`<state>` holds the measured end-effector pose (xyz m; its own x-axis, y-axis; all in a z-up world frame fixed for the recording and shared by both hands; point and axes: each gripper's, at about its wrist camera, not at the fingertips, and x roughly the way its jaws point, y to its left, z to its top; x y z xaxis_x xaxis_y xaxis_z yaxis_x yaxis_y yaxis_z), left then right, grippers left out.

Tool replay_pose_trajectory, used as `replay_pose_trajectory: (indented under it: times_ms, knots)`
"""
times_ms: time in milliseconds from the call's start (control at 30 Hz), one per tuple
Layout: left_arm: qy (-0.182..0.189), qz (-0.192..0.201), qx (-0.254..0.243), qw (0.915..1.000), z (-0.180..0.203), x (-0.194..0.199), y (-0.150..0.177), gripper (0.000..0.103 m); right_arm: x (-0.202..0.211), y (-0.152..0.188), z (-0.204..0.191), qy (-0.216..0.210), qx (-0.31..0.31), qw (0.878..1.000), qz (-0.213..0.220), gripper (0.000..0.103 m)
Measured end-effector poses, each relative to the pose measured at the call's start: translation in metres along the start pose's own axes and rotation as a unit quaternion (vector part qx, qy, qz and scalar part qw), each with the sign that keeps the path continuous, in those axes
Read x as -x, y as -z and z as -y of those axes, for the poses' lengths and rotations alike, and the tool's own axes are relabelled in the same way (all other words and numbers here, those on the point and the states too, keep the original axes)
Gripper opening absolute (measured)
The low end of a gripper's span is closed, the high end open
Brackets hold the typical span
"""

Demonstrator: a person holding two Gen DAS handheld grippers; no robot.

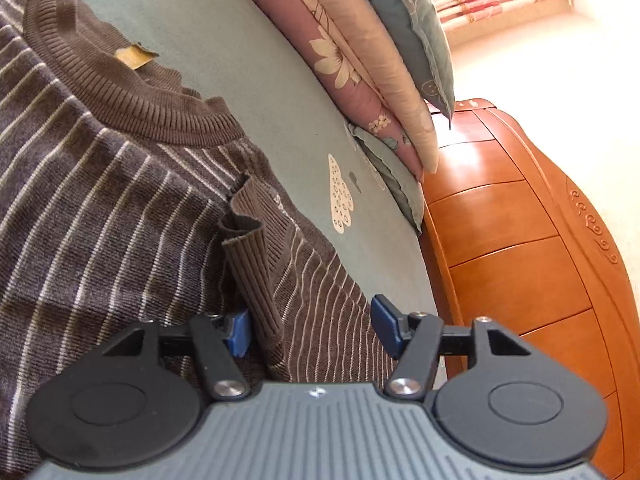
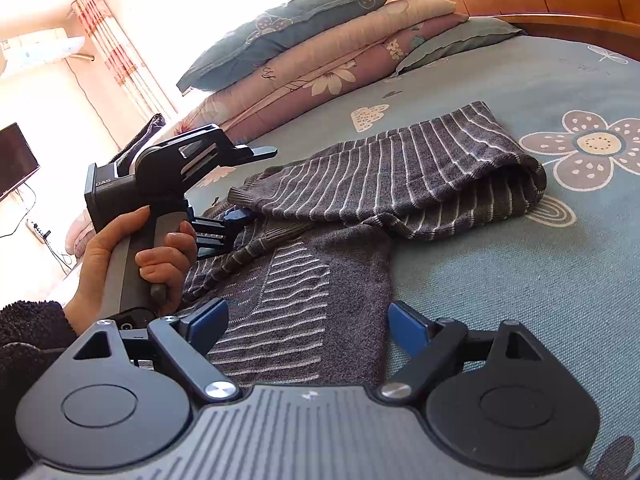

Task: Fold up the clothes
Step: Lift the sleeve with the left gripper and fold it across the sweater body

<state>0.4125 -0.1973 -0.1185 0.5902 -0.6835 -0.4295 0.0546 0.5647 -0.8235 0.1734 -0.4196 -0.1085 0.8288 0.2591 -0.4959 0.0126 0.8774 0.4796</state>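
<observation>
The sweater (image 2: 360, 200) lies on my bed (image 2: 520, 280), one sleeve (image 2: 420, 168) folded across its body. My left gripper (image 1: 312, 326) stands partly open, the cuff (image 1: 250, 268) loose between its pads, unpinched. My right gripper (image 2: 308, 328) stands wide over the hem, holding nothing.

Left wrist view sat low, close over the striped sweater (image 1: 100, 200), faced the headboard (image 1: 520, 220), right wrist view looked across the bed (image 2: 520, 260) toward the pillows (image 2: 288, 28), both shared sweater and pillows.
</observation>
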Motion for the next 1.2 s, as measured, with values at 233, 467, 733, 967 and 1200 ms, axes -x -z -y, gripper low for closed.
replay_pose_trajectory:
  times_ms: [233,467,733,967,1200]
  knots:
    - [-0.021,-0.013,-0.012,0.9996,0.010,-0.015,-0.010,0.059,0.000,0.000,0.000,0.001,0.000,1.000,-0.001,0.091]
    - [-0.086,-0.010,-0.066,0.9940,0.017,-0.008,-0.002,0.008,0.001,0.001,0.000,0.001,0.001,1.000,-0.002,0.091]
    - [-0.135,-0.007,-0.119,0.9837,0.049,-0.009,0.000,0.004,0.000,0.001,-0.001,0.002,0.006,1.000,-0.004,0.092]
    - [-0.119,0.004,-0.168,0.9785,0.096,0.004,-0.017,0.004,-0.003,0.005,-0.010,0.014,0.044,0.999,-0.010,0.095]
    - [-0.123,0.031,-0.208,0.9699,0.127,0.017,-0.030,0.004,-0.007,0.011,-0.024,0.040,0.098,0.994,-0.012,0.096]
